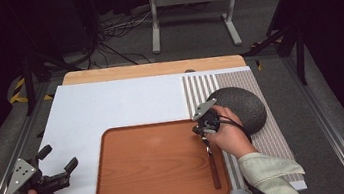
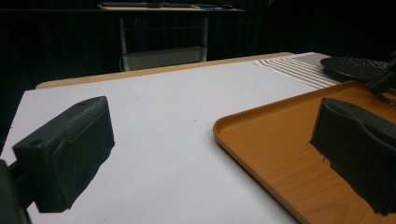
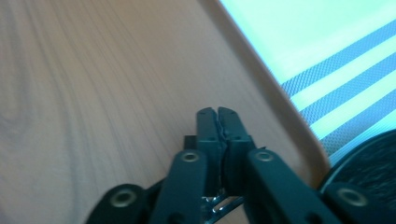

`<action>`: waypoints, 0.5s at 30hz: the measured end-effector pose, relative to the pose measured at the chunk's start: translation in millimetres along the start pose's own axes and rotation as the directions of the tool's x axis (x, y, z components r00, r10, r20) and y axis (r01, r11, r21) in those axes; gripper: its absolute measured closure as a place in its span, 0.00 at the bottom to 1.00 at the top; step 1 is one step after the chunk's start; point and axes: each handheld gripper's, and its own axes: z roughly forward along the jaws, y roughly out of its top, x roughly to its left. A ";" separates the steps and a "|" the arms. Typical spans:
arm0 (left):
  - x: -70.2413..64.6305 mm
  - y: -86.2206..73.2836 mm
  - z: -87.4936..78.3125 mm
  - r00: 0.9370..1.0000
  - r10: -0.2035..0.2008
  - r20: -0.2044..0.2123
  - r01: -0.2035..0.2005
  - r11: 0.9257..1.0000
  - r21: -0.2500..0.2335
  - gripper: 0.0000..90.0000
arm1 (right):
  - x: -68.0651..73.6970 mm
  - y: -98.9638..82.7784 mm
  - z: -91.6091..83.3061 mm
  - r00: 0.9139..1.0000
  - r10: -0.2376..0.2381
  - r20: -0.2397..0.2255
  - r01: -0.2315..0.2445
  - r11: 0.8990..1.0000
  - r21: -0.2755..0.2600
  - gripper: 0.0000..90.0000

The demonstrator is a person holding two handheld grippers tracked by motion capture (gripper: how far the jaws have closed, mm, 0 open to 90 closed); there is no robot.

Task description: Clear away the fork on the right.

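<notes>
A wooden tray [image 1: 153,165] lies at the table's front middle. Along its right side lies a slim utensil with a brown wooden handle [image 1: 213,168], the handle toward the person. My right gripper [image 1: 206,140] points down at the utensil's far end. In the right gripper view its jaws [image 3: 217,112] stand pressed together over the tray [image 3: 93,93], with a glint of metal pinched between them near their base. My left gripper [image 1: 58,158] hovers wide open at the front left over the white mat [image 1: 110,105], nothing between its fingers [image 2: 65,154].
A dark round upturned bowl [image 1: 241,105] rests on a striped placemat [image 1: 271,139] just right of the tray, close behind my right hand. The table's bare wood edge [image 1: 151,69] runs along the back. Metal rails flank the table.
</notes>
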 end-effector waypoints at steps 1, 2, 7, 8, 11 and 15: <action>0.0 0.0 0.1 1.000 0.000 0.001 0.000 1.000 0.000 0.00 | 0.3 0.9 -1.9 1.000 0.001 0.005 -0.001 1.000 -0.006 0.93; 0.0 0.0 0.1 1.000 0.000 0.001 0.000 1.000 0.000 0.00 | 0.3 0.9 -1.9 1.000 0.001 0.005 -0.001 1.000 -0.006 0.93; -0.1 -0.1 -0.2 1.000 0.000 0.000 0.000 1.000 0.001 0.00 | 4.6 8.5 -19.7 1.000 0.000 0.003 0.000 0.998 -0.060 0.77; -0.1 0.0 -0.3 1.000 0.001 -0.001 -0.001 1.000 0.000 0.00 | 5.0 9.3 -22.7 1.000 0.002 0.000 -0.002 0.997 -0.073 0.74; -0.3 0.0 -0.3 1.000 -0.004 -0.001 0.004 1.000 -0.001 0.00 | 7.0 10.4 -31.1 1.000 0.015 0.003 -0.015 0.995 -0.100 0.60; -0.3 0.2 -0.1 1.000 -0.001 -0.001 0.001 1.000 -0.001 0.00 | 7.1 9.0 -39.4 1.000 0.018 0.001 -0.018 0.991 -0.133 0.43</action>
